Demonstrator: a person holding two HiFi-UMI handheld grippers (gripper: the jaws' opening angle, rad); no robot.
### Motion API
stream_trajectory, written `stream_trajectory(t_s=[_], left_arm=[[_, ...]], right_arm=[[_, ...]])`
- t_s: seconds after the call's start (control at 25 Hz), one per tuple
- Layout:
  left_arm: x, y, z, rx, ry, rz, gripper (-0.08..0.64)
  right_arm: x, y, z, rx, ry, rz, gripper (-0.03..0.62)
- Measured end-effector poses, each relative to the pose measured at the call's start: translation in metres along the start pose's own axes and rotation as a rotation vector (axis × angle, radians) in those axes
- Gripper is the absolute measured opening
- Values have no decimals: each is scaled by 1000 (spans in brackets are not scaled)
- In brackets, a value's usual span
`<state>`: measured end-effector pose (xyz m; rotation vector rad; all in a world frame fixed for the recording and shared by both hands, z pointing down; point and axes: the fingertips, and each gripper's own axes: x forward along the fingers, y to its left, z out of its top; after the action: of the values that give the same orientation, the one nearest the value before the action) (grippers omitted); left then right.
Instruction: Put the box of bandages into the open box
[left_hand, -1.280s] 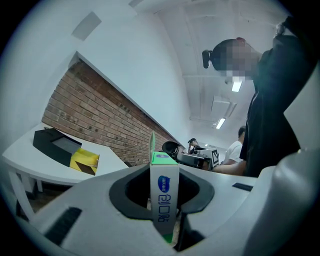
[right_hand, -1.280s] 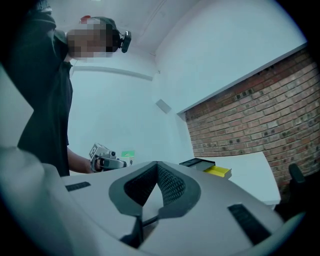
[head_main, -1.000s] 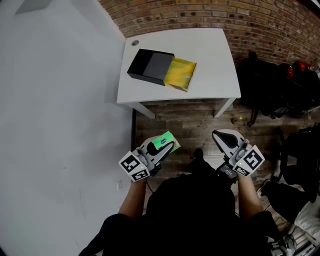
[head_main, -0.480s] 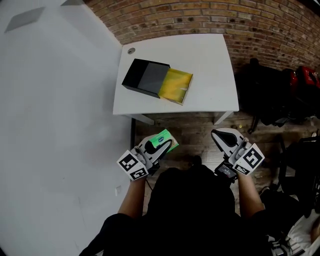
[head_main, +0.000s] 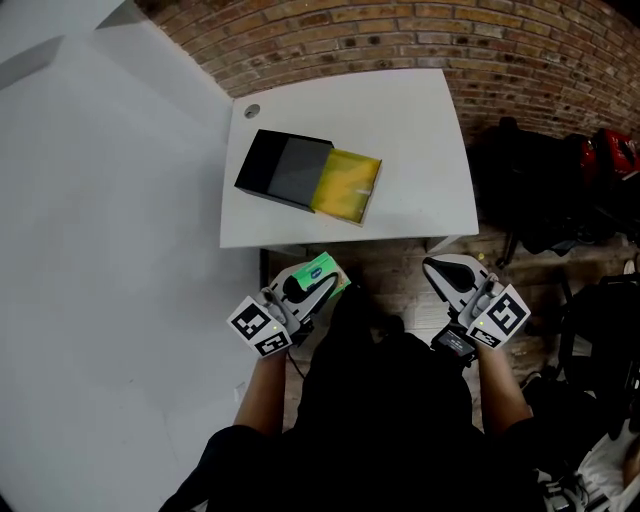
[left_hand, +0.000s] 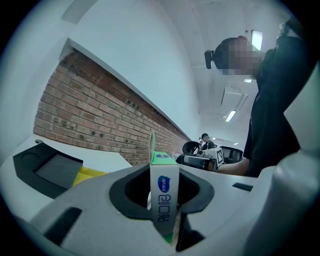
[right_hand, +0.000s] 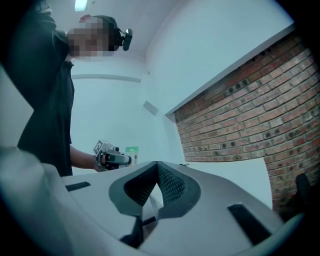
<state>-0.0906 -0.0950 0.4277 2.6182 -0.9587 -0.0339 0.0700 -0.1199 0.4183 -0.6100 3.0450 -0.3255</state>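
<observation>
The box of bandages (head_main: 314, 272) is green and white and stands on edge between the jaws of my left gripper (head_main: 316, 284), which is shut on it just short of the table's near edge. In the left gripper view the bandage box (left_hand: 165, 197) fills the gap between the pads. The open box (head_main: 303, 176) is black with a grey slid-out tray and a yellow part, lying on the white table (head_main: 420, 150). My right gripper (head_main: 447, 274) hangs beside my body, shut and empty; its jaws (right_hand: 157, 170) meet at the tips.
A brick wall (head_main: 420, 40) runs behind the table and a white wall (head_main: 100, 250) stands at the left. Dark bags and gear (head_main: 545, 190) lie on the wooden floor to the right. A small round grommet (head_main: 251, 111) sits in the table's far left corner.
The table has come nearer in the head view. My left gripper with the bandage box has moved forward to the table's near edge. The right gripper has hardly moved.
</observation>
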Motion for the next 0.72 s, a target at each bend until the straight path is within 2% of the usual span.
stream_trajectory(t_s=[0.24,0.72], left_arm=[[16,49,6,-18,40,-50,95],[51,151,34,-83,140,-203,95]], right_arm=[[31,-32,-1,11,9,-61,6],[121,-92,18,4,32,-174,6]])
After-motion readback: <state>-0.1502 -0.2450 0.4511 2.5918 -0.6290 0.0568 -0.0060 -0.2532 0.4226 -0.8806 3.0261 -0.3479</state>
